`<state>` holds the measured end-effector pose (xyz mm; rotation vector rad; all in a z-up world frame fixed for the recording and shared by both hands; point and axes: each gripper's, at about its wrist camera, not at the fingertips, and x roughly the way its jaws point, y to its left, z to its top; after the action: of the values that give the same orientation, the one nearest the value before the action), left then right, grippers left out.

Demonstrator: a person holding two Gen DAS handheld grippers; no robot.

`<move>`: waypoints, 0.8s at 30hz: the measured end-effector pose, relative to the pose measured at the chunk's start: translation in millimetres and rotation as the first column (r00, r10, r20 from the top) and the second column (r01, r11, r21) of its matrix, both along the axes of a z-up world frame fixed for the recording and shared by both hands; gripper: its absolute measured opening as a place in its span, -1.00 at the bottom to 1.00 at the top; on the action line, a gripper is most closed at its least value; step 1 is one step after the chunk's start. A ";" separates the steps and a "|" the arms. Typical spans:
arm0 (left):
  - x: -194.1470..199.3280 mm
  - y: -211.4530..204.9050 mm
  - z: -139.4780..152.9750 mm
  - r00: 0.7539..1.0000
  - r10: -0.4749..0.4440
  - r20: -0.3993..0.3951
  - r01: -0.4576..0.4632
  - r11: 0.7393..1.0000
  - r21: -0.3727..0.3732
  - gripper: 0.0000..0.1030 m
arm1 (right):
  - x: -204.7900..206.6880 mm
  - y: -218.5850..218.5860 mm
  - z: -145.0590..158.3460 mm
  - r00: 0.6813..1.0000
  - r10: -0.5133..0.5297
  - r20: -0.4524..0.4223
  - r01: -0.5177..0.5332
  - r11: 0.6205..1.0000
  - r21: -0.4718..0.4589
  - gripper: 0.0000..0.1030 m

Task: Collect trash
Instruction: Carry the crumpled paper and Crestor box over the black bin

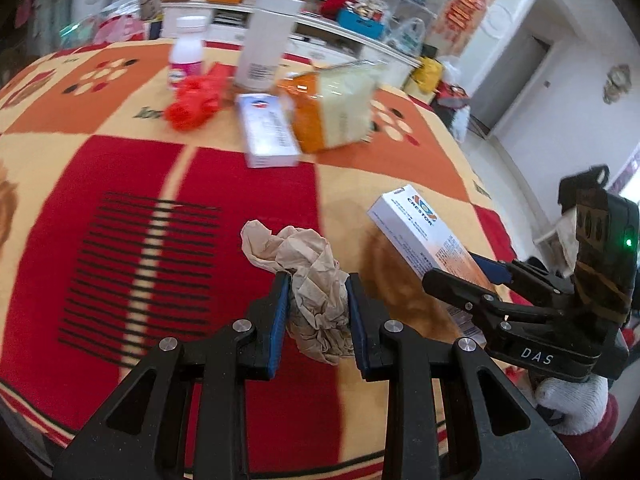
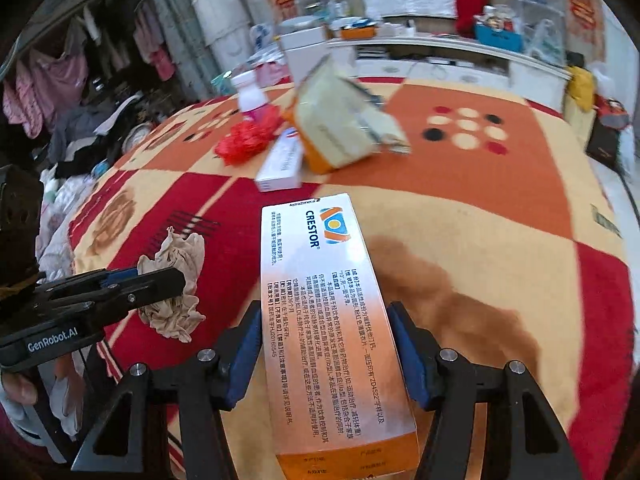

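Clamped left claw [image 1: 316,300] on crumpled tissue [image 1: 308,280], right claw [image 2: 324,348] on Crestor box [image 2: 320,300], both lifted off blanket [image 1: 120,160]; next needed carrying to a bin, none visible.

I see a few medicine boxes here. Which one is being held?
The white and orange Crestor box, clamped between the right gripper and raised. The smaller white box and the orange carton lie farther back on the blanket.
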<state>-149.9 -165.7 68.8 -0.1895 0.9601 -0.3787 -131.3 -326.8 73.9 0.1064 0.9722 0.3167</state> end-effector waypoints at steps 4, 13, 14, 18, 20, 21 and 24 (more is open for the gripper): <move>-1.2 -25.6 1.9 0.999 -0.048 0.005 0.048 0.999 0.007 -0.50 | -9.7 -23.2 2.2 0.998 -0.056 0.004 0.056 0.998 -0.001 0.16; -2.3 -75.6 1.9 0.990 -0.142 0.000 0.142 0.990 0.026 -0.50 | -30.2 -73.3 5.8 0.986 -0.166 0.010 0.166 0.986 0.005 0.16; -2.5 -80.4 1.8 0.988 -0.152 0.000 0.152 0.988 0.028 -0.50 | -32.1 -77.8 6.1 0.985 -0.175 0.011 0.175 0.985 0.007 0.16; -4.5 -98.7 2.4 0.983 -0.186 -0.001 0.186 0.982 0.036 -0.50 | -41.8 -100.0 7.6 0.976 -0.217 0.016 0.217 0.976 0.013 0.16; -4.7 -108.0 2.8 0.979 -0.204 0.000 0.204 0.978 0.041 -0.50 | -46.3 -110.2 8.8 0.972 -0.236 0.019 0.236 0.972 0.016 0.16; -4.5 -112.4 2.8 0.977 -0.212 0.001 0.212 0.976 0.042 -0.50 | -49.0 -116.0 9.5 0.969 -0.248 0.020 0.247 0.969 0.017 0.16; -4.5 -123.6 3.8 0.972 -0.235 0.004 0.235 0.971 0.039 -0.50 | -54.2 -130.9 9.7 0.961 -0.276 0.017 0.275 0.961 0.018 0.15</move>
<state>-154.4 -289.3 72.6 -0.0384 0.9833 -0.5776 -185.5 -457.7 83.6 0.2503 0.9221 0.0685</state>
